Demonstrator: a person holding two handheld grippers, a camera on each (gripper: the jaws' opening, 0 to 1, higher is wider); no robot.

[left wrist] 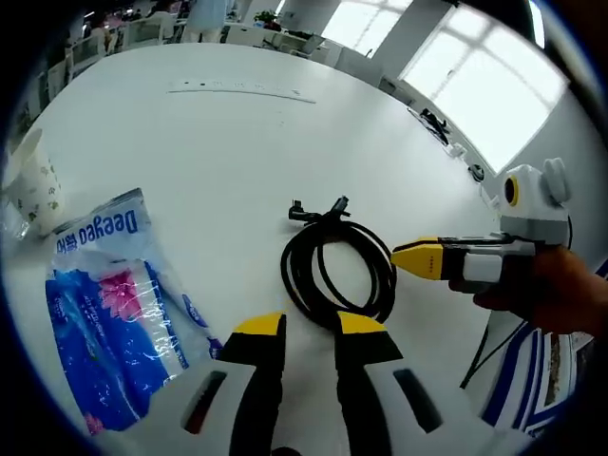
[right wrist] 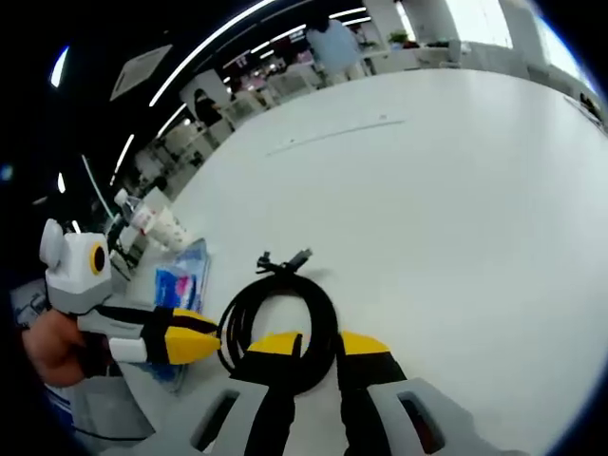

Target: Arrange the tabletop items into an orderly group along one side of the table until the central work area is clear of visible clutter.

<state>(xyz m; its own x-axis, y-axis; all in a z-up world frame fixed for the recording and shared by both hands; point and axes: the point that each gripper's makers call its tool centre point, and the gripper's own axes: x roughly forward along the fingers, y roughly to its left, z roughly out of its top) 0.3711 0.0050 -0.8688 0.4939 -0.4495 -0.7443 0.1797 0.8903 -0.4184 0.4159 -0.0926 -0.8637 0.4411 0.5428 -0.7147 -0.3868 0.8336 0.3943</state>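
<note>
**Black cable coil btwn both grippers on white table**

Black cable (left wrist: 334, 268), coiled in a loop w/ plug ends sticking out at its far side, lies flat on the white table (left wrist: 237, 142). Left gripper (left wrist: 309, 325) sits just short of the coil's near edge, yellow-tipped jaws spread w/ a gap, nothing btwn them. Right gripper (left wrist: 410, 256) comes in from the right in the left gripper view, yellow tip at the coil's right edge; a hand (left wrist: 551, 290) holds it.

Right gripper view: right gripper (right wrist: 318, 342) jaws spread, straddling the near arc of the cable (right wrist: 280, 309); contact can't be confirmed. Left gripper (right wrist: 204, 347) points in from the left, tip at the coil's edge.

Blue & white plastic pack (left wrist: 109, 304) w/ pink print lies left of the coil, apart from it. Paper cup (left wrist: 33, 190) stands beyond the pack, near table edge. Long thin ruler-like strip (left wrist: 242, 90) lies far across the table. Windows and office furniture behind.
</note>
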